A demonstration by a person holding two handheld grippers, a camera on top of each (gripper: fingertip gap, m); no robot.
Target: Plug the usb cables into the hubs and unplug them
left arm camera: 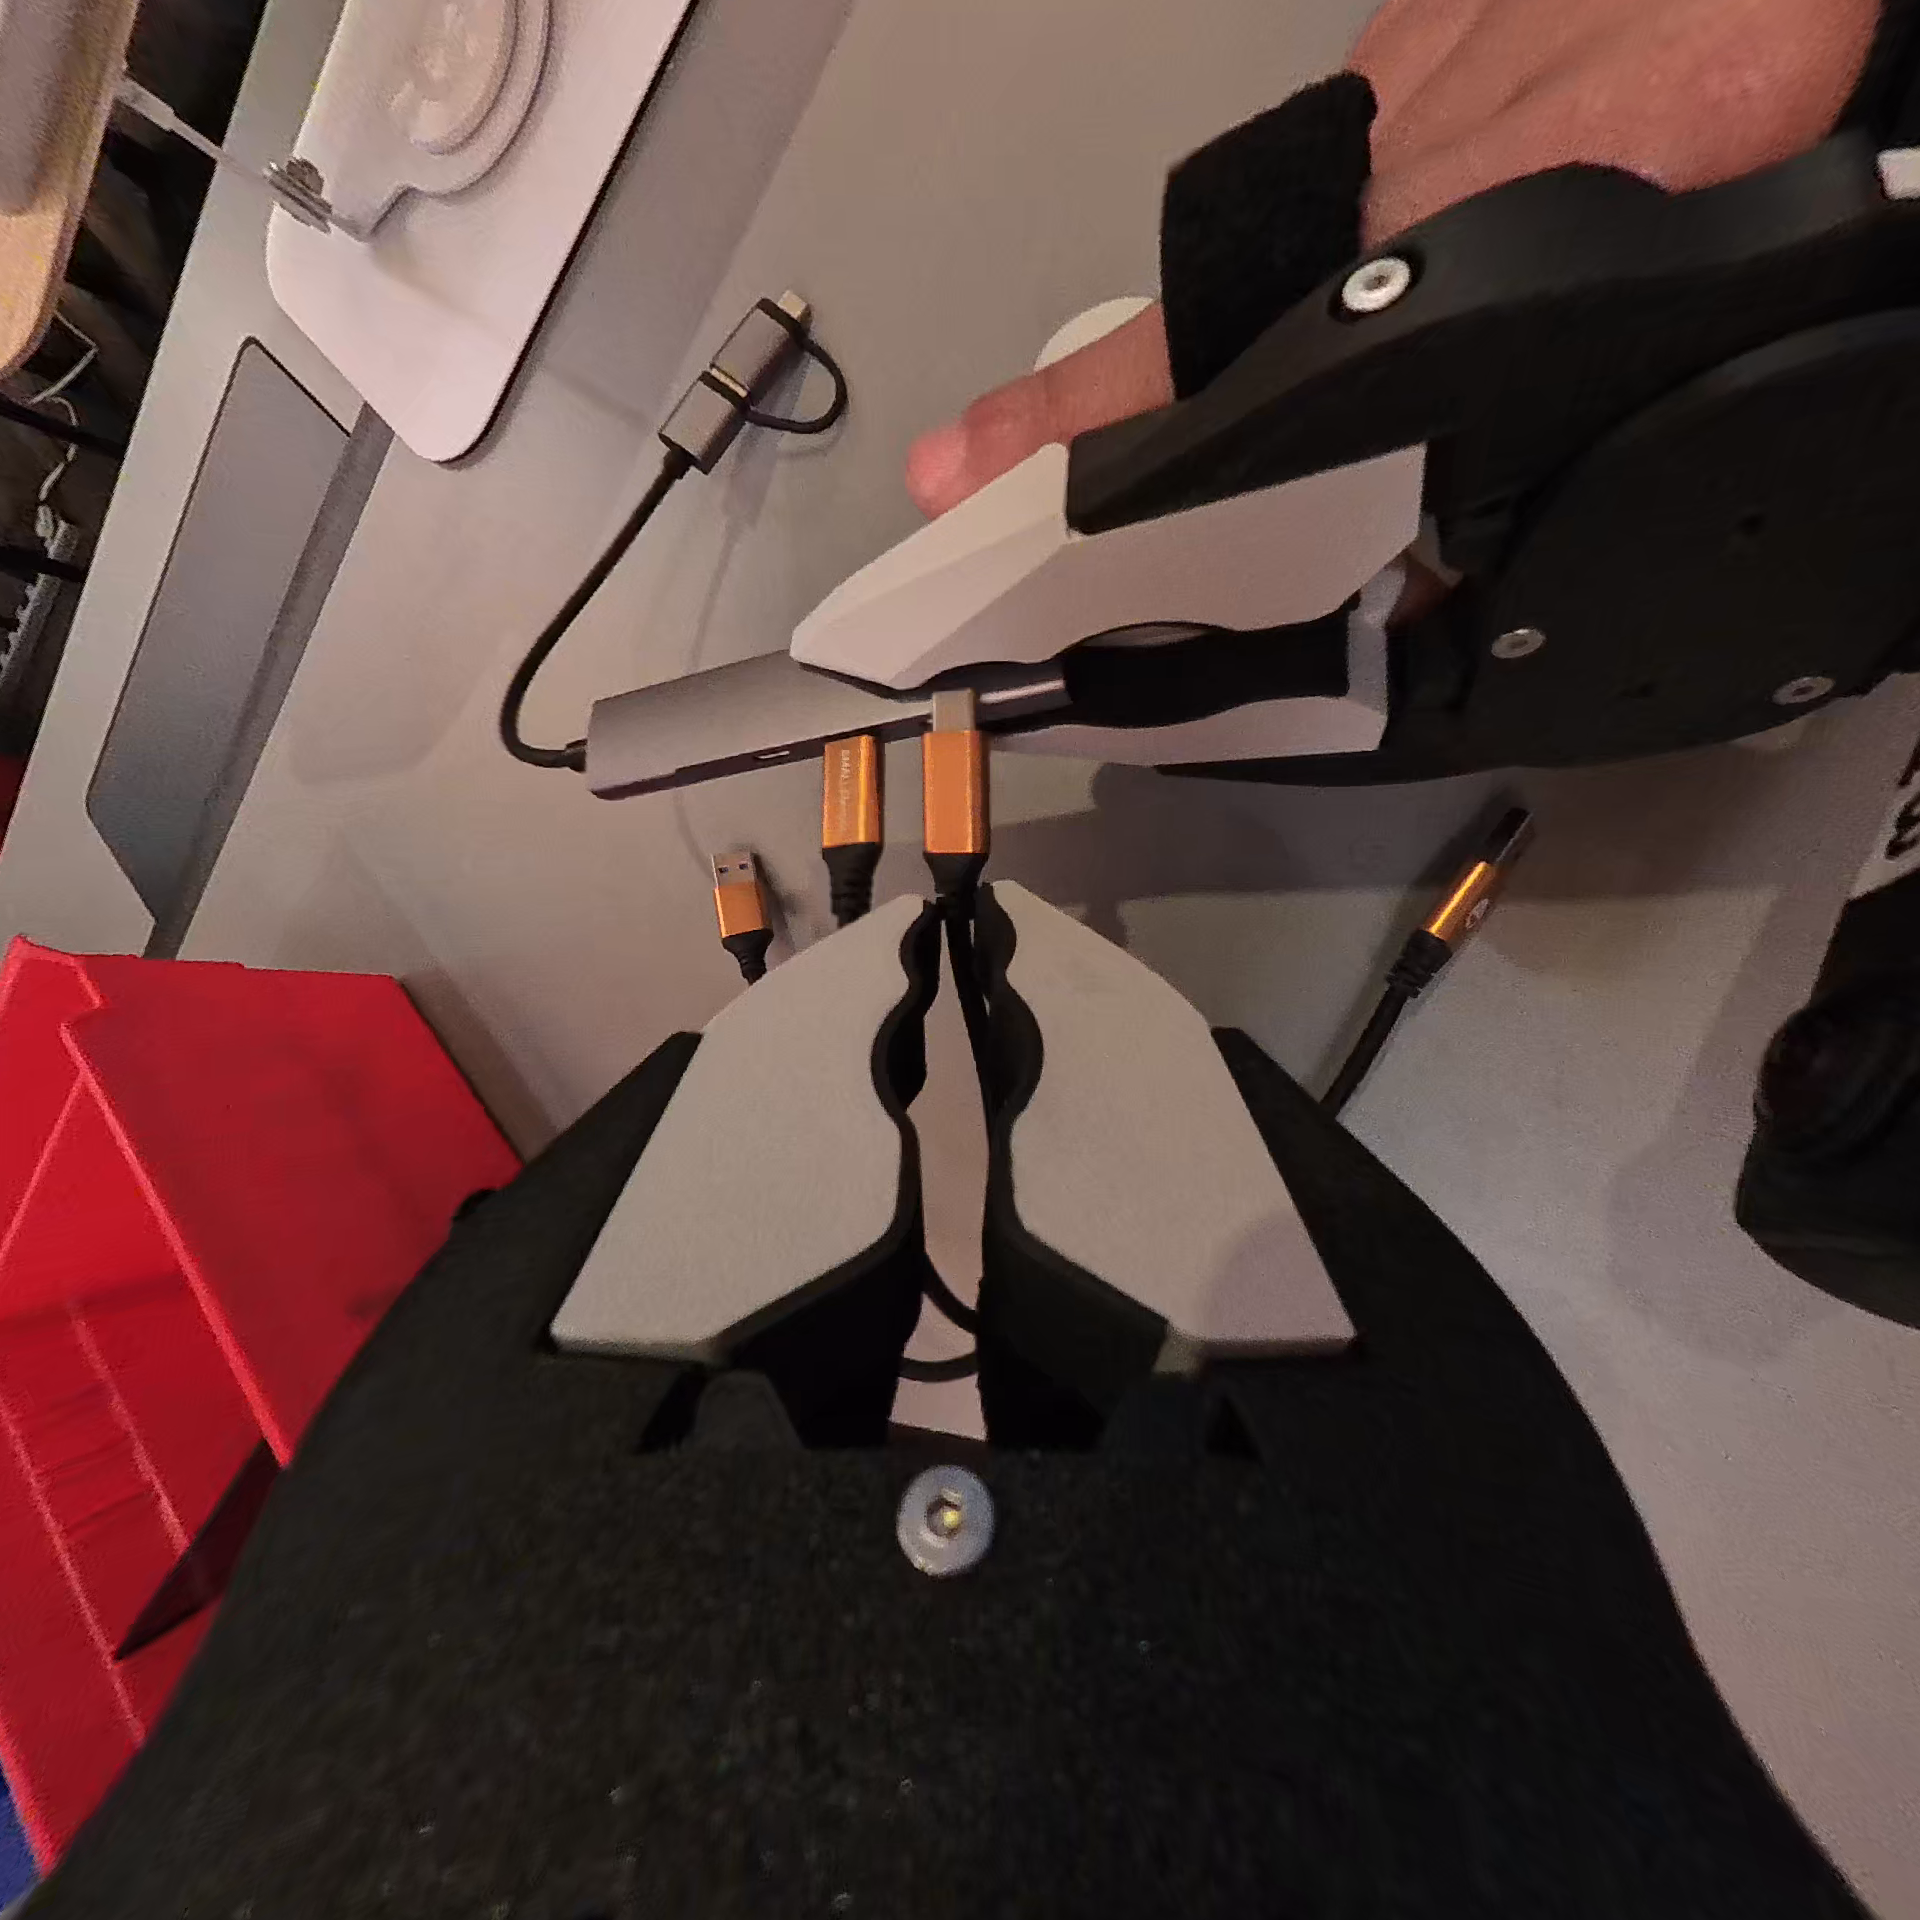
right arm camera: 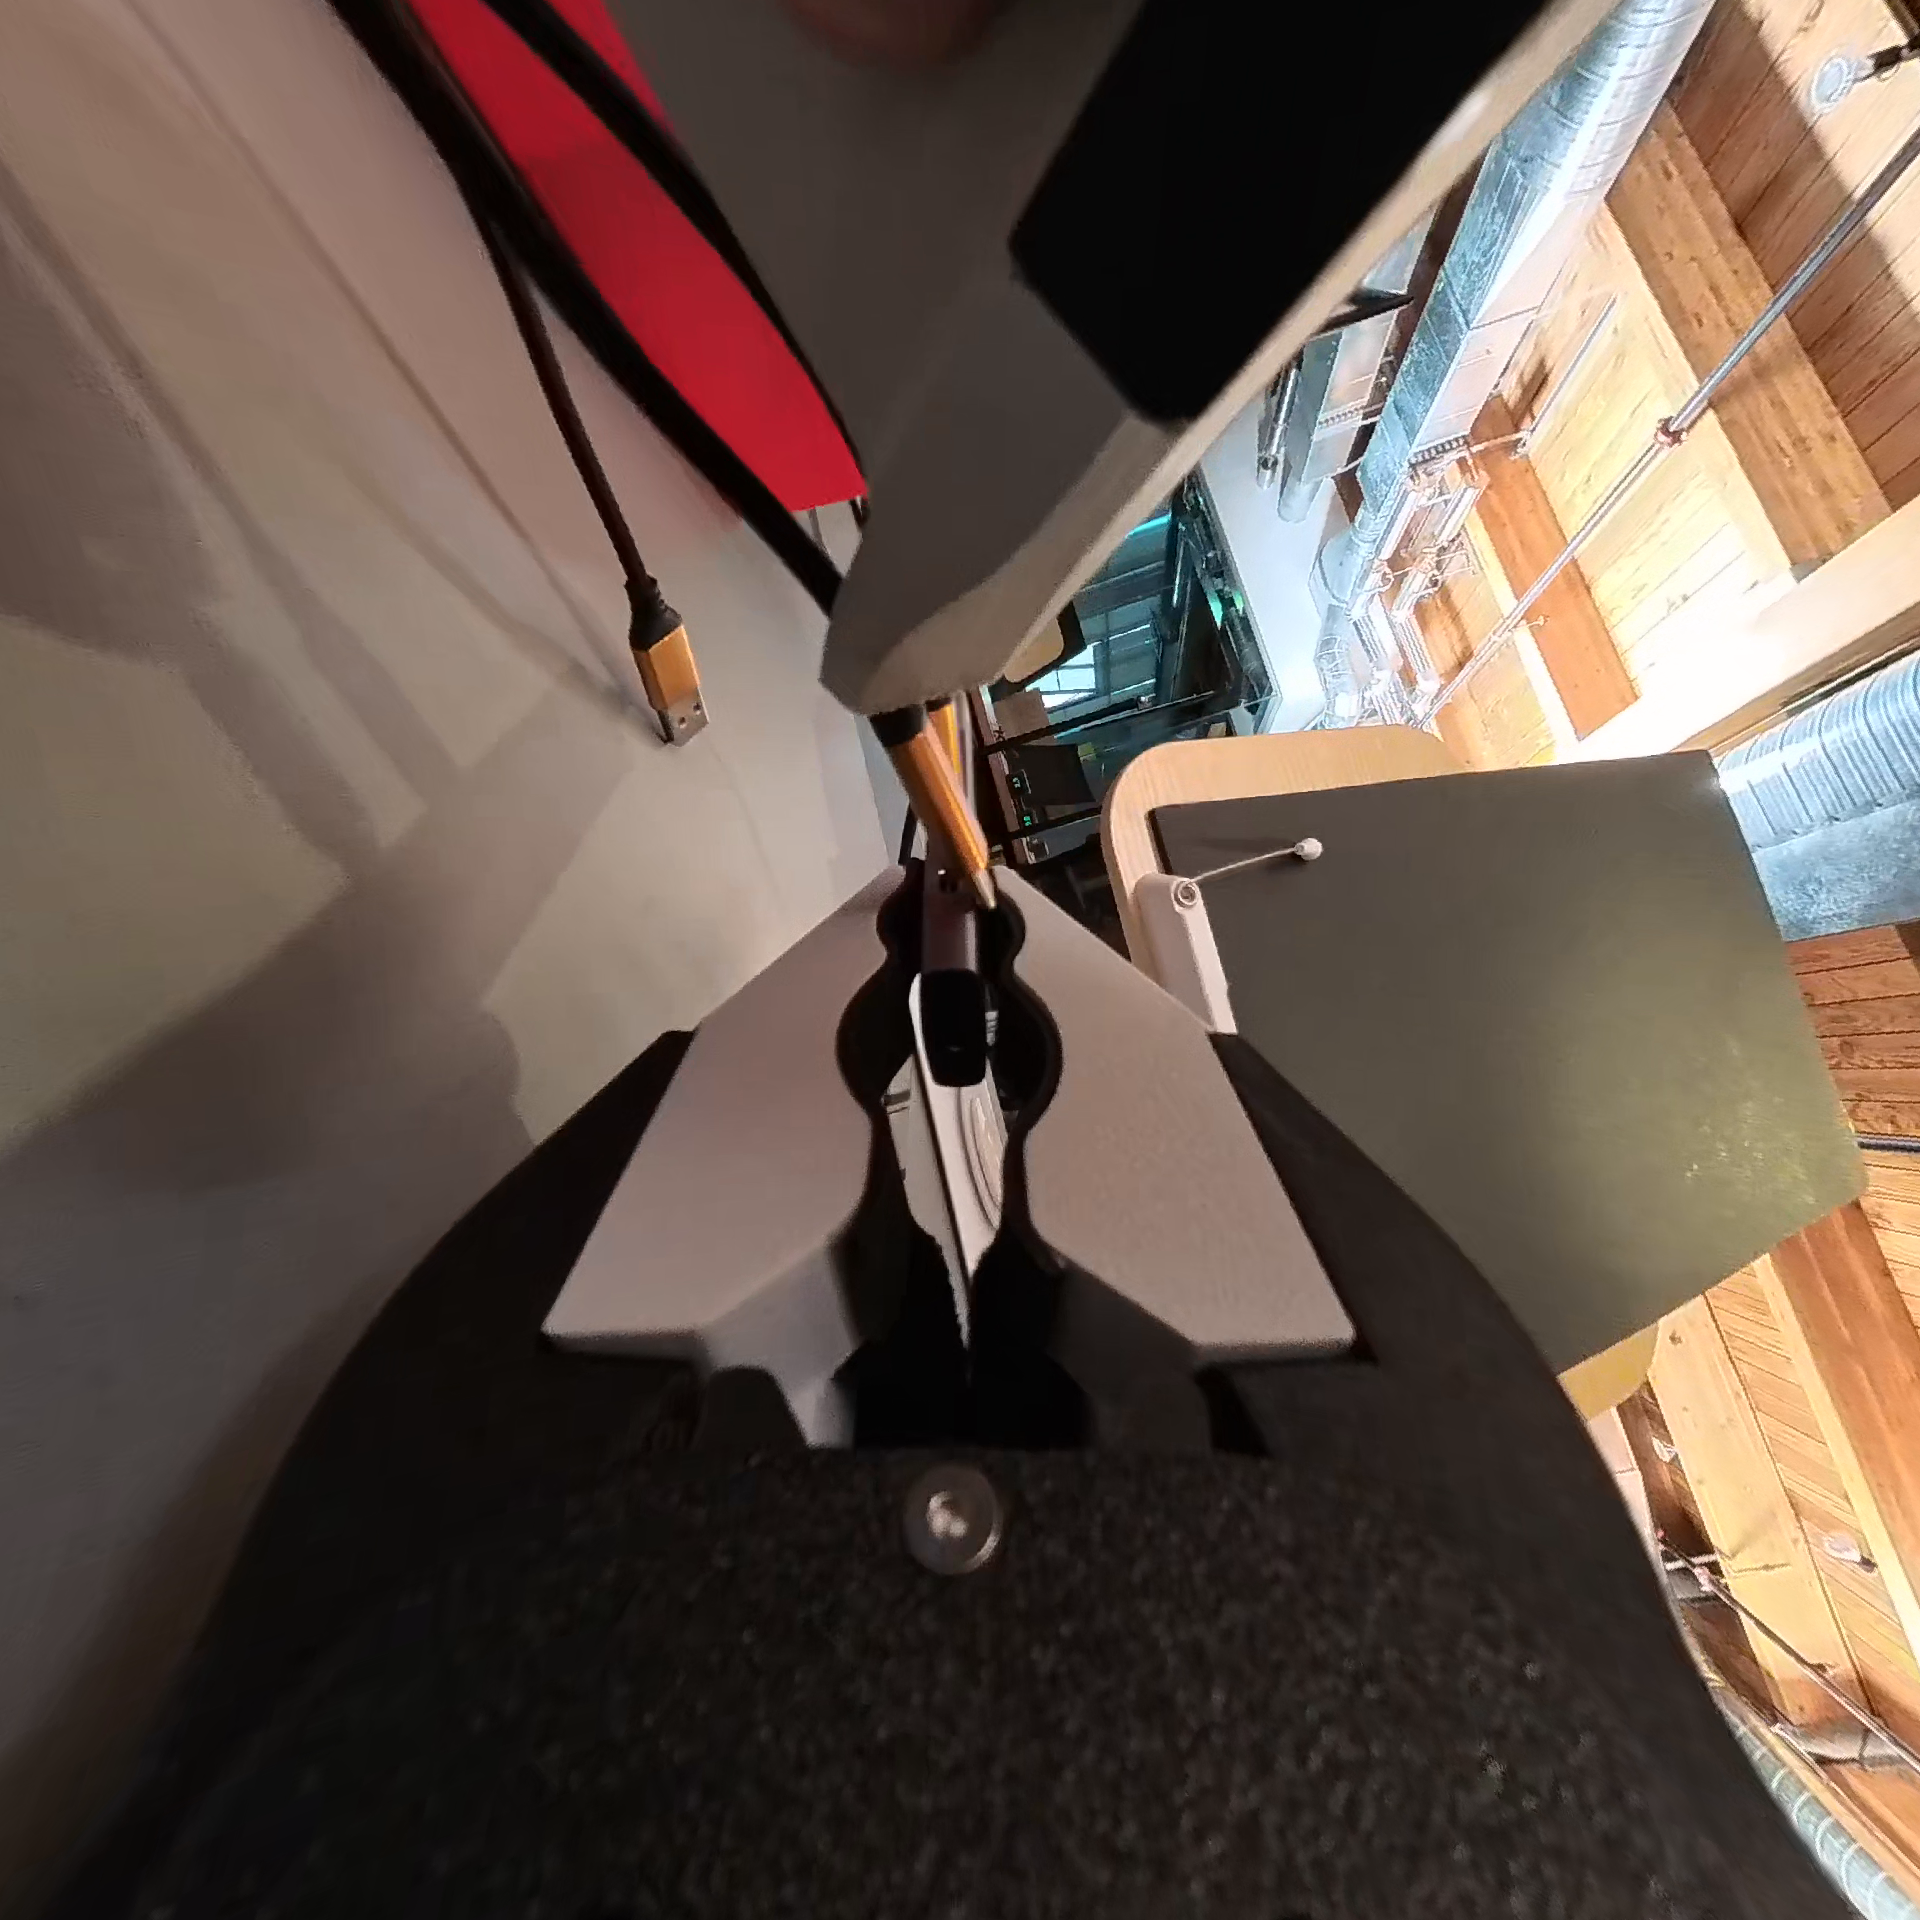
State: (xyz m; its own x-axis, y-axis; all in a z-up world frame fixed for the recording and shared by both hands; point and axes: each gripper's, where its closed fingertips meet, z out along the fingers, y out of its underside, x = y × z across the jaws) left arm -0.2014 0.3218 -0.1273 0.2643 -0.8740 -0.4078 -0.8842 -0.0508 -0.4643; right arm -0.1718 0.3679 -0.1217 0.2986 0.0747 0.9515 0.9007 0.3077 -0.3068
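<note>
Left wrist view: the left gripper (left arm camera: 954, 914), jaws closed, pinches a black cable behind its orange USB plug (left arm camera: 953, 792), whose tip meets the grey hub's (left arm camera: 686, 717) lower edge at frame centre. The right gripper (left arm camera: 831, 665) clamps the hub from the right. A second orange plug (left arm camera: 852, 795) sits inserted alongside. A red bin (left arm camera: 208, 1195) crowds lower left; grey tabletop (left arm camera: 1558, 1195) lies open lower right.

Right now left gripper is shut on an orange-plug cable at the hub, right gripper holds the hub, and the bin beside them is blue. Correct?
One error: the bin is red, not blue, as the left wrist view shows. The rest holds: left gripper is shut on the orange-plug cable at the hub, and right gripper holds the hub.
</note>
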